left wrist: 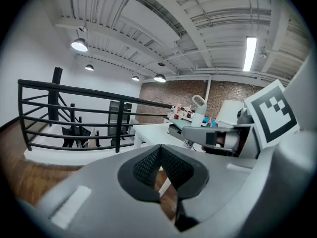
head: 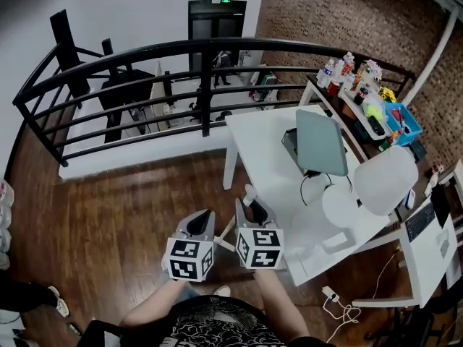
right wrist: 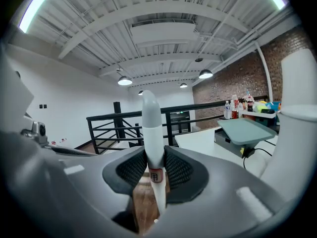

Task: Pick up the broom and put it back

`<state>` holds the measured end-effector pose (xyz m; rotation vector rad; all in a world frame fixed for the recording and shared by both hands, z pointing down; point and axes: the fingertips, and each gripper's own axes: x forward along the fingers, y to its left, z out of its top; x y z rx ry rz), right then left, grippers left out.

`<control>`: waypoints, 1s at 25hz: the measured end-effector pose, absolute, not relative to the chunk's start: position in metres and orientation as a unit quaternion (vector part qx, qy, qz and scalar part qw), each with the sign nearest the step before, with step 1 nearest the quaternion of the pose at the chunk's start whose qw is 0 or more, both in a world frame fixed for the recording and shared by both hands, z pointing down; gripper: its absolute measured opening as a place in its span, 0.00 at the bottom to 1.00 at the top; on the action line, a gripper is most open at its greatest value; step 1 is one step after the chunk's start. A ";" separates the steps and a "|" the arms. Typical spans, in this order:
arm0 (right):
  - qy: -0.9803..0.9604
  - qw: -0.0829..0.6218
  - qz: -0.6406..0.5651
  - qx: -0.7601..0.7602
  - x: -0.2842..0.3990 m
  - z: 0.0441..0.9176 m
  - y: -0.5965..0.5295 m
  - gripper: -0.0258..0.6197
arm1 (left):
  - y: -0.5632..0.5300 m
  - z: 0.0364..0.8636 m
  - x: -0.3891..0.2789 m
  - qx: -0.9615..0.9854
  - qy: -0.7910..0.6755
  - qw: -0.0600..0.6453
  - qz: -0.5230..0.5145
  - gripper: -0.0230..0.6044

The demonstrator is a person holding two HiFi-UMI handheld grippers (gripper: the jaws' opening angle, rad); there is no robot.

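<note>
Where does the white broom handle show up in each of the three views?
Head view: the broom handle pokes out of the right claw, just below centre.
Left gripper view: probably the white stub rising above the right claw, right of centre.
Right gripper view: upright at centre, clamped in the right claw.
Shared landmark: the black railing.

Dark wood floor (head: 108, 208), black railing (head: 181, 47), white table (head: 264, 143) beside a brick wall (head: 325, 13).

I see a white table (head: 264, 150) standing on the wood floor (head: 108, 215). A grey device (head: 320, 142) and a black cable (head: 309, 188) lie on the table.
</note>
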<state>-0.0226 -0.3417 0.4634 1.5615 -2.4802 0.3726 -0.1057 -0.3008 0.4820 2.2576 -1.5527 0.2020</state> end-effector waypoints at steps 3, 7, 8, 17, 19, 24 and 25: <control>-0.844 0.082 0.109 0.518 -0.026 0.441 -0.340 0.19 | -0.304 0.479 -0.113 0.800 -0.564 0.195 0.066 0.04; -0.855 0.066 0.091 0.507 -0.032 0.414 -0.339 0.19 | -0.308 0.474 -0.118 0.795 -0.572 0.195 0.059 0.04; -0.857 0.063 0.089 0.504 -0.033 0.410 -0.338 0.19 | -0.308 0.473 -0.119 0.794 -0.573 0.194 0.059 0.04; -0.862 0.068 0.086 0.495 -0.048 0.409 -0.335 0.19 | -0.306 0.470 -0.113 0.800 -0.565 0.193 0.059 0.04; -0.861 0.071 0.086 0.496 -0.048 0.411 -0.334 0.19 | -0.304 0.471 -0.113 0.801 -0.563 0.194 0.061 0.04; -0.854 0.076 0.090 0.506 -0.043 0.421 -0.335 0.19 | -0.301 0.476 -0.110 0.804 -0.557 0.195 0.066 0.04; -0.852 0.077 0.091 0.510 -0.041 0.424 -0.335 0.19 | -0.301 0.476 -0.110 0.805 -0.556 0.195 0.067 0.04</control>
